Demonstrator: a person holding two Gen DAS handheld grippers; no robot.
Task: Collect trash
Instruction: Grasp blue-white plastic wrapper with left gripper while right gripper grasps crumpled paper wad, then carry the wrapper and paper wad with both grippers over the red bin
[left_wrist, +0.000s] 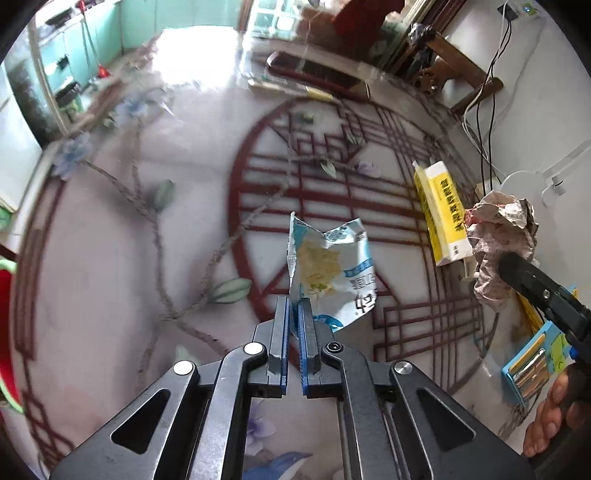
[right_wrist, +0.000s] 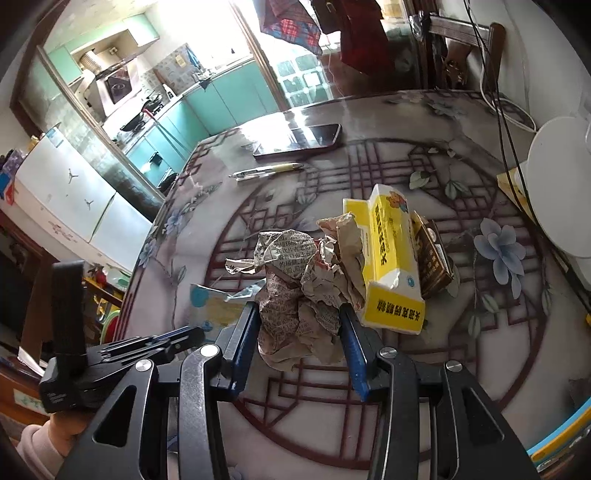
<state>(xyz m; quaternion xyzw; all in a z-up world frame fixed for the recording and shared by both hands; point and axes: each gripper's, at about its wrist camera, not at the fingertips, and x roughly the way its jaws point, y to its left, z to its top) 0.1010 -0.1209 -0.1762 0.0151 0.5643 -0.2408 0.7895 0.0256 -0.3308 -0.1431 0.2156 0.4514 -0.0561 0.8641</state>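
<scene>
The left tool (left_wrist: 294, 306) has its blue-padded fingers (left_wrist: 305, 332) pinched nearly together on the lower edge of a torn snack wrapper (left_wrist: 334, 269), white and light blue with a yellow picture on it. The wrapper stands up ahead of the fingertips, its crumpled top edges pointing away from the tool, over the patterned desk (left_wrist: 147, 240).

The right tool (right_wrist: 301, 317) is spread fairly wide, its two blue fingers (right_wrist: 354, 347) pressed against either side of a crumpled ball of newspaper (right_wrist: 295, 280) that sits between them. From the left tool's camera, that paper ball (left_wrist: 502, 229) appears off to the right, gripped at the tip of the other black tool, and whether it touches the desk I cannot tell.

Just beyond and to the right of the right tool's fingertips lies a yellow and white box (right_wrist: 391, 258), with a dark brown box (right_wrist: 436, 254) tucked against its far side. Further ahead of the tool, a phone (right_wrist: 299, 140) and a pen (right_wrist: 269, 170) lie near the far edge of the desk. To the left of the right tool, low down, the wrapper (right_wrist: 210, 299) shows, held by the left tool.
</scene>
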